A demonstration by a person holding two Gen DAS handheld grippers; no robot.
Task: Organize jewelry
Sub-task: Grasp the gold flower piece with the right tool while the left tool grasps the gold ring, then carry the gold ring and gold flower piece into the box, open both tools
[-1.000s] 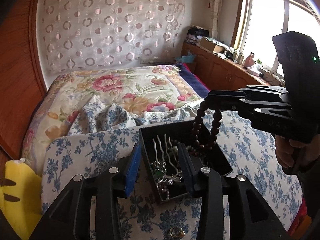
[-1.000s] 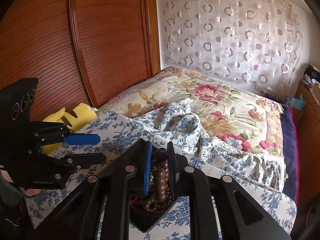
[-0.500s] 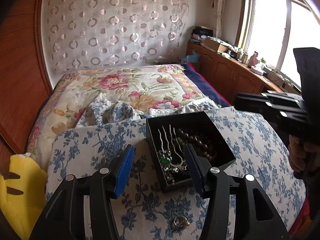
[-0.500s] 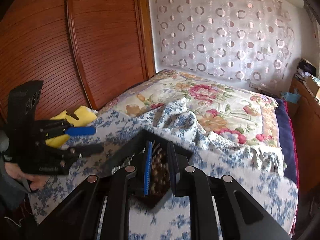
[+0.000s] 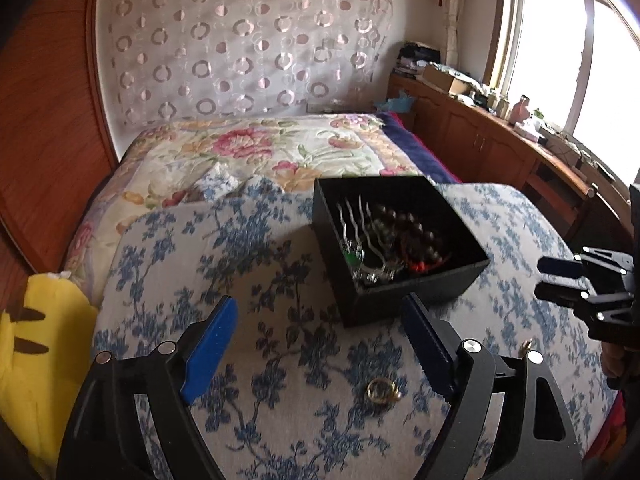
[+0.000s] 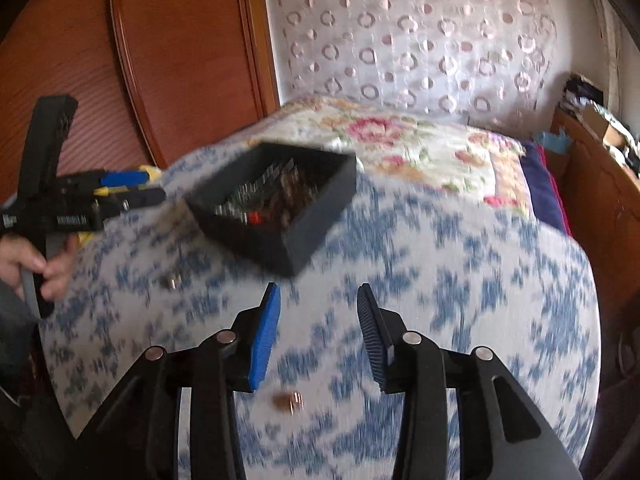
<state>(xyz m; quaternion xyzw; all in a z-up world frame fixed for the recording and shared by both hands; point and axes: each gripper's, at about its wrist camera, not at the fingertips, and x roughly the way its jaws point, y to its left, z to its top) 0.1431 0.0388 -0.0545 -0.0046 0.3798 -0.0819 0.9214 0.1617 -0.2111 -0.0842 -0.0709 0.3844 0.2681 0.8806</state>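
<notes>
Stowed: hair comb and bead bracelet lay inside black box [image 5: 400, 240] on the bed.
Outstanding: gold ring [image 5: 383, 390] and a second small piece [image 6: 289, 401] remained on floral cover.
Left gripper [image 5: 320, 356]: fingers just opened wide, empty.
Right gripper [image 6: 316, 340]: fingers just parted, empty.

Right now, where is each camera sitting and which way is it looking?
Left wrist view: sits on the left gripper, looking down along its open jaws at the blue-flowered cloth, a gold ring and the black box; the right gripper shows at the right edge.
Right wrist view: sits on the right gripper, jaws open, facing the same box from the other side; the left gripper and a hand show at left.
Both share the box, cloth, bed and curtain.
</notes>
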